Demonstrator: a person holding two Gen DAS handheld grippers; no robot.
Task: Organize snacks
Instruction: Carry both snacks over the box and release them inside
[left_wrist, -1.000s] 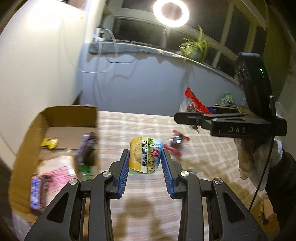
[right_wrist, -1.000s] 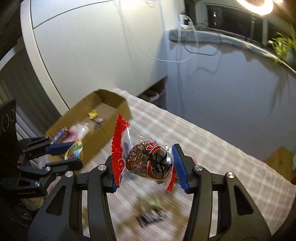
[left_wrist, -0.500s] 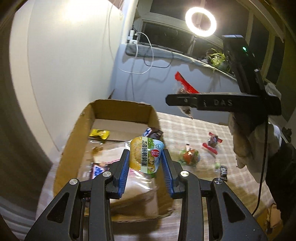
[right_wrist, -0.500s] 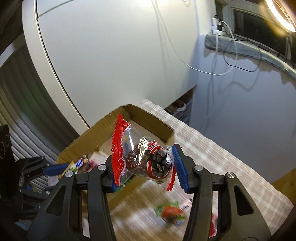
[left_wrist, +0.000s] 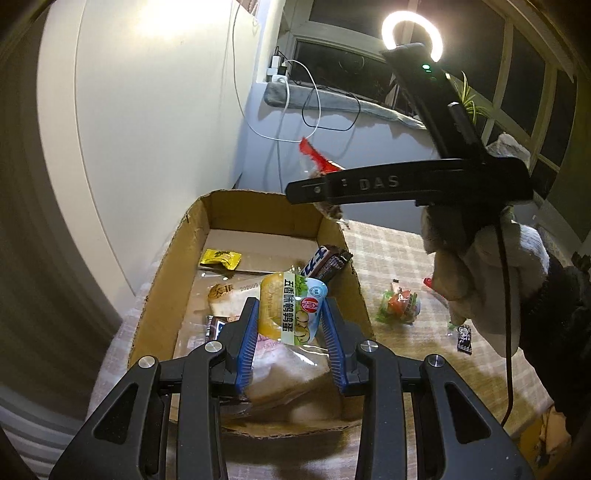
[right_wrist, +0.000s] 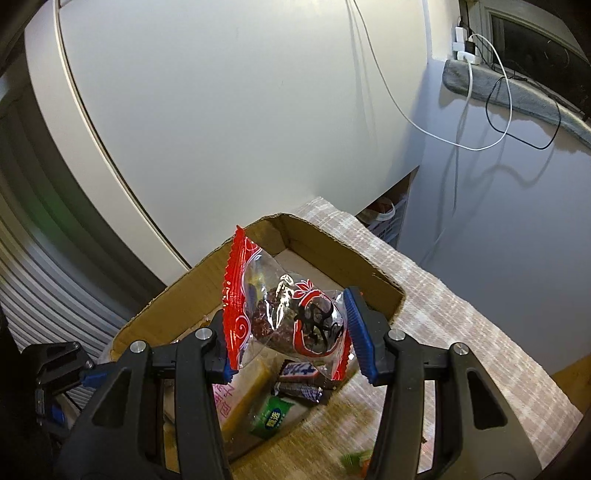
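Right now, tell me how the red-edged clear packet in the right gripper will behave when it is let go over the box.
The red-edged packet looks light and floppy: its clear film crinkles between the right gripper's pads. It will probably drop flat rather than roll, since its crimped ends are wide. The dark lump inside seems its only weight, so it should land lump first in the cardboard box.

Below your left claw (left_wrist: 290, 338) the box (left_wrist: 221, 206) stands open at the top, but its floor there is crowded with packets (left_wrist: 221, 295); bare cardboard shows only beyond, along the far wall. The right claw (right_wrist: 286, 328) crosses above the box's far right corner, blocking that way. Right of the box, the counter (left_wrist: 388, 251) has loose snacks (left_wrist: 400, 306) with gaps between.
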